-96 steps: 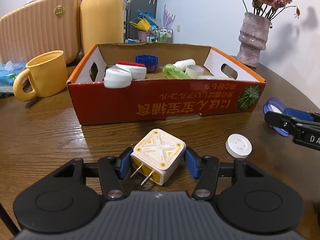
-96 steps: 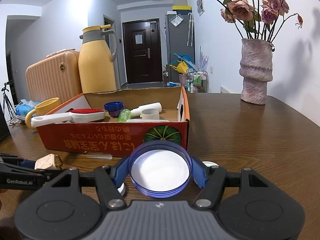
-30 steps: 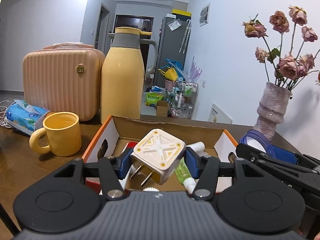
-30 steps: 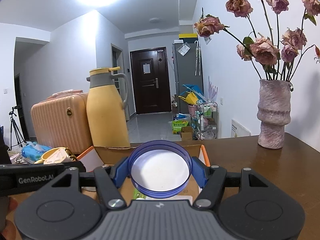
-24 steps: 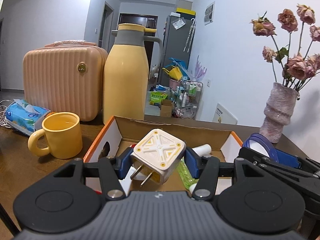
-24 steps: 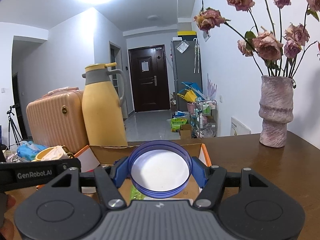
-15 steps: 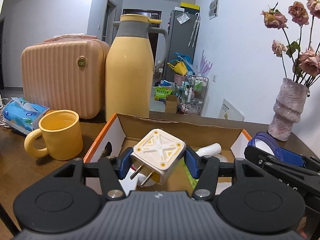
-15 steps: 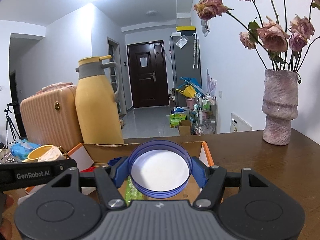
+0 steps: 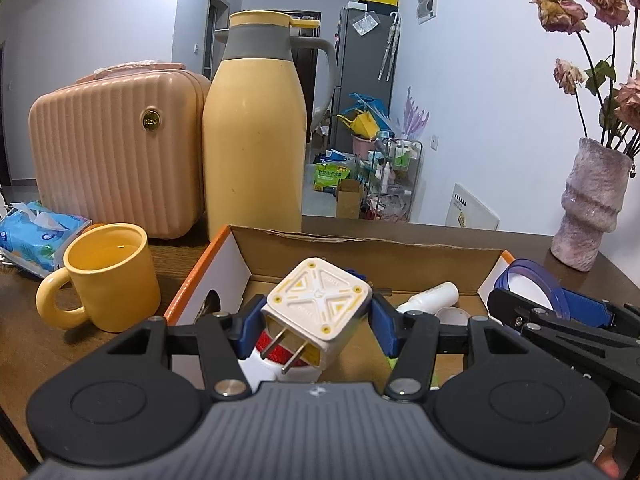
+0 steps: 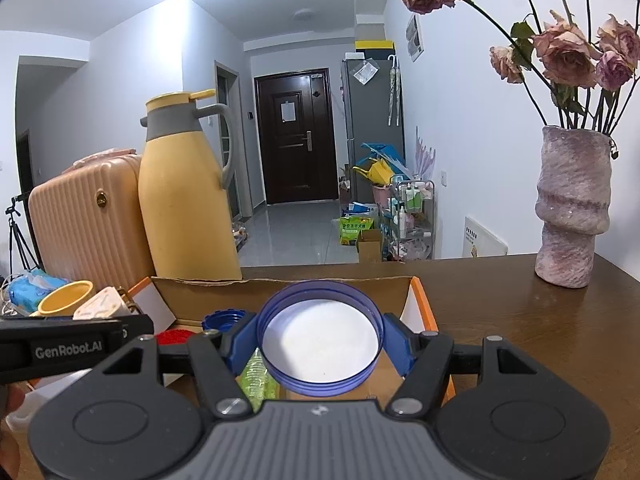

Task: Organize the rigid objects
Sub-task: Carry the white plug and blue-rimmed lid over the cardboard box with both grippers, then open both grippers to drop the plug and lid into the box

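Plug adapter (image 9: 316,312): white cube with yellow trim and 2 metal prongs pointing down toward the camera; held above the near left part of the cardboard box (image 9: 360,252), over a red-and-white item lying inside.
Left gripper (image 9: 312,322): its 2 blue pads press on the adapter's left and right faces; closed on it.
Blue lid (image 10: 320,350): round, open side toward the camera, white inside; held over the box's right half, its rim close to the right wall.
Right gripper (image 10: 320,352): its 2 blue pads clamp the lid's rim on both sides; closed on it.
Box edges: back wall torn along its top, orange trim on the left and right rims, oval handle hole in the left wall.
Box contents: white bottle (image 9: 430,296) near the back right, blue cap (image 10: 220,320), red cap (image 10: 172,336), green ribbed item (image 10: 256,376) under the lid; bare cardboard floor shows between the 2 grippers.
Gripper spacing: side by side over the box, each visible at the edge of the other's view, near but apart.
Left of box: yellow mug (image 9: 108,276) just beside the left wall, tissue pack (image 9: 36,232) further left.
Behind box: yellow thermos (image 9: 256,136) and pink case (image 9: 116,152), close to the back wall.
Right side: vase (image 10: 572,208) of dried roses, well apart from the box, with open table (image 10: 520,320) between them.
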